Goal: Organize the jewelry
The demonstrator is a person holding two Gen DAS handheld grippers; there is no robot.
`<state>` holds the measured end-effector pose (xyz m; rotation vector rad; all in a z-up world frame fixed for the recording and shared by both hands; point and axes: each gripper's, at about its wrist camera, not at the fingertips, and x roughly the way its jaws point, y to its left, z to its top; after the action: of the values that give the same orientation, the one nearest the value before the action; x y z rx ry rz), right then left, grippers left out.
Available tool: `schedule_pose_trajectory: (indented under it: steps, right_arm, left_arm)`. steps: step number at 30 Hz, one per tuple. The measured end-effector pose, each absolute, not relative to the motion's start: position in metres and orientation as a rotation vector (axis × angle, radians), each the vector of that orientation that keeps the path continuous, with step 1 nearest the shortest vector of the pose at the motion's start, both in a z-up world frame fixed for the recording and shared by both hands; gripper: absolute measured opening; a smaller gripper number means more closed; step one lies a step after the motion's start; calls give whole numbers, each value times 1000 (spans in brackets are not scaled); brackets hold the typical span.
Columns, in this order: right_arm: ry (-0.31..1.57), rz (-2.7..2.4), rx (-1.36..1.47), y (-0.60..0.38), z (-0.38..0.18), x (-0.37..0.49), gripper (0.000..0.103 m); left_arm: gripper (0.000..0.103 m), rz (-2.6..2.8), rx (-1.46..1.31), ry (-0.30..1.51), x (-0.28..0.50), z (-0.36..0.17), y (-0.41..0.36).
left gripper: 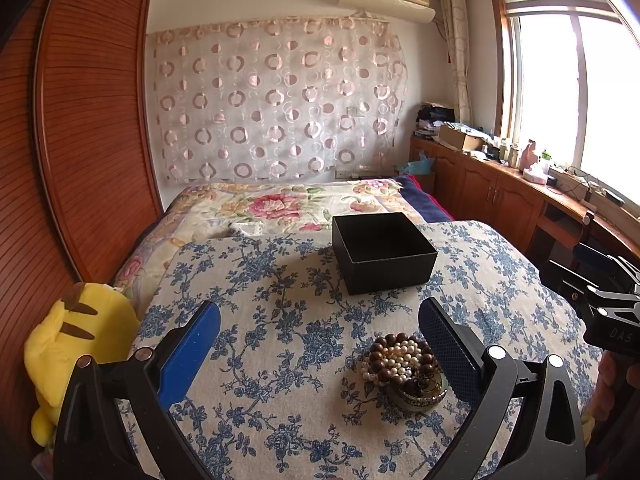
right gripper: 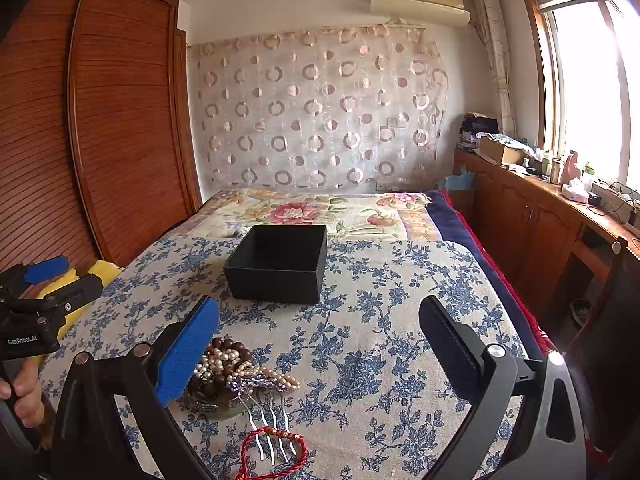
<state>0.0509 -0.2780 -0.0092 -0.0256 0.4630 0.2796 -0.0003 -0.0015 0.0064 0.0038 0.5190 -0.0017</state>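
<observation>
A bedroom, with a blue-flowered cloth (left gripper: 280,320) spread over the foot of the bed as the work surface. In the left wrist view the left hand-held gripper (left gripper: 320,320) hangs with fingers wide apart, holding nothing; the jewelry pile (left gripper: 400,364) of brown beads and pearls lies near, just inside its right finger, and the black box (left gripper: 380,256) sits farther back, open-topped, likely to receive pieces.

In the right wrist view the right hand-held gripper (right gripper: 320,320) is likewise spread and empty. Near its left finger lie the pile, a hair comb (right gripper: 268,420) and a red cord bracelet (right gripper: 276,456); whether they tangle is unclear.
</observation>
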Motion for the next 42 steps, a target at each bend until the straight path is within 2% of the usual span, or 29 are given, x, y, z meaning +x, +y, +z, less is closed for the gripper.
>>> schedule_pose_trajectory:
  steps: [42]
  right_arm:
    - [461, 280, -23, -278, -10, 50, 101]
  left_arm:
    - [96, 0, -1, 502, -6, 19, -3]
